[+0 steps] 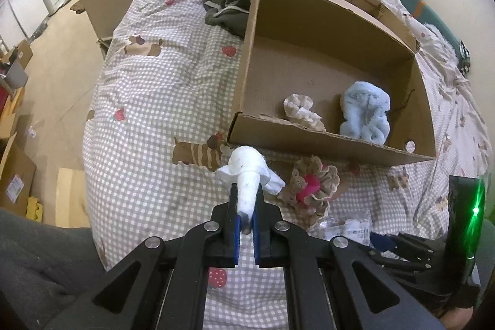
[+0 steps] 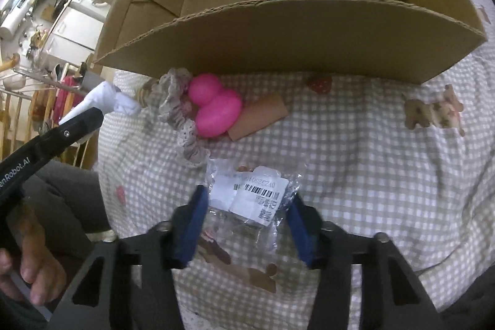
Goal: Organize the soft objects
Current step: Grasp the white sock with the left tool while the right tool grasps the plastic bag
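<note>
We take the cardboard box [image 1: 312, 141] on the checked bed cover [image 1: 154, 101] as our landmark. Inside the box we find a fluffy light-blue item [image 1: 366, 113] near its right end and a beige frilled scrunchie [image 1: 301, 112] to the left of it, both close behind the front wall. Outside the box, just in front of that front wall, lies a second frilled scrunchie [image 2: 178, 116] wrapped partly around a bright pink soft toy [image 2: 215, 110], with a small cardboard tag [image 2: 258, 115] touching the toy on its right. The left hand-held gripper [image 1: 246, 207] is clamped on a white rolled cloth [image 1: 247, 175], whose bunched end hangs just in front of the box's left front corner, above the bed cover. Nearer than the pink toy, further out from the box front, a clear plastic bag with a barcode label [image 2: 253, 200] lies on the cover. The right hand-held gripper [image 2: 246, 225] stands over this bag with a blue pad [image 2: 193, 225] on each side of it; its jaws are partly apart, and we cannot tell whether the pads already press on the plastic. A dark garment [image 1: 227, 6] lies bunched against the box's far left corner. A person's hand [image 2: 27, 265] shows at the lower left of the right wrist view, on the left tool's handle.
</note>
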A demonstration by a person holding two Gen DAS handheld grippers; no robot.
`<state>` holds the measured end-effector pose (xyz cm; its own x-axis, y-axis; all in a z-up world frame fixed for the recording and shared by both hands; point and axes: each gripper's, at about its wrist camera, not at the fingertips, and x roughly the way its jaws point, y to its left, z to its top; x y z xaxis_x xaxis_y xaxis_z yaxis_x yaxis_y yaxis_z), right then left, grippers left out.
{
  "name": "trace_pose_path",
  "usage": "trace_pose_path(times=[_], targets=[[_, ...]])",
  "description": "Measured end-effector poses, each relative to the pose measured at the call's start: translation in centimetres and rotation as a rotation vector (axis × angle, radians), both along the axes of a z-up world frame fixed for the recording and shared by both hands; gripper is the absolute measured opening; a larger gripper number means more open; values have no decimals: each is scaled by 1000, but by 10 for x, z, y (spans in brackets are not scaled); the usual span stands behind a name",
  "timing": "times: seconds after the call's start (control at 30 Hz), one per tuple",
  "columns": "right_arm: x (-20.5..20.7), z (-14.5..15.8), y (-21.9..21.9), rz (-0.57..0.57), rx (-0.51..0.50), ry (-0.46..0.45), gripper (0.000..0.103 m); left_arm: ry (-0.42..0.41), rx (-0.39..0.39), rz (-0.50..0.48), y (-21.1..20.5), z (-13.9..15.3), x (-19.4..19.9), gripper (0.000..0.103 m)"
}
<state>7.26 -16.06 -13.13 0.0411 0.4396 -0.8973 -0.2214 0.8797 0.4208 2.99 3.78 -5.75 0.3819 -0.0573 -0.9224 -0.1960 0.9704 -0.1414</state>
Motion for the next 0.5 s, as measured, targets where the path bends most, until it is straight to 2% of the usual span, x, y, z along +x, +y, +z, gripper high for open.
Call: trace_pose_path(times=[0.03,0.13,0.2,0.5], targets=[[0,0,0,3,5,0,28,2,0,1,0,-1,0,6],[-2,5,1,5,10,-20,19,8,3,5,0,-2,1,6],[-7,12,2,7,17,-48,17,7,7,7,0,-2,0,6],[-11,38,-20,-61,30,-152,16,0,59,7,0,-4,-1,6]])
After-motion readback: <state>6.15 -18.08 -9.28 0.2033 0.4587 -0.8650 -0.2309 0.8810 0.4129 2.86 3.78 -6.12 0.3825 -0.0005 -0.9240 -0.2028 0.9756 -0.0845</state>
